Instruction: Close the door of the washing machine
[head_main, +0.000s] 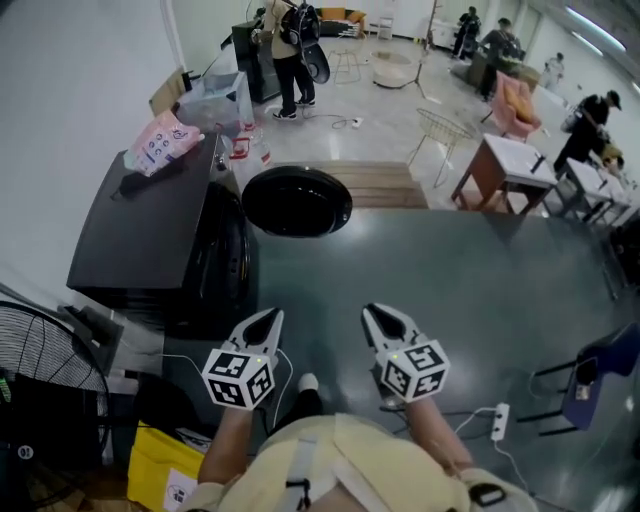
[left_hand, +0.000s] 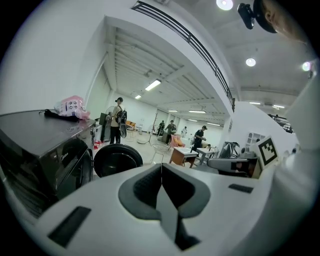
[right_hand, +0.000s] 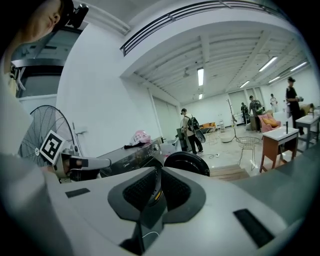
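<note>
A dark front-loading washing machine stands at the left, and its round black door is swung wide open toward the room. Both grippers are held short of it, touching nothing. My left gripper points at the machine's front, its jaws together and empty. My right gripper is beside it, also shut with nothing in it. The left gripper view shows the machine and its door beyond the closed left gripper. In the right gripper view the door lies past the closed right gripper.
A pink bag and a black item lie on the machine's top. A fan and a yellow bag are near left. A wooden platform, a wire chair and a table stand beyond the door. People stand farther back.
</note>
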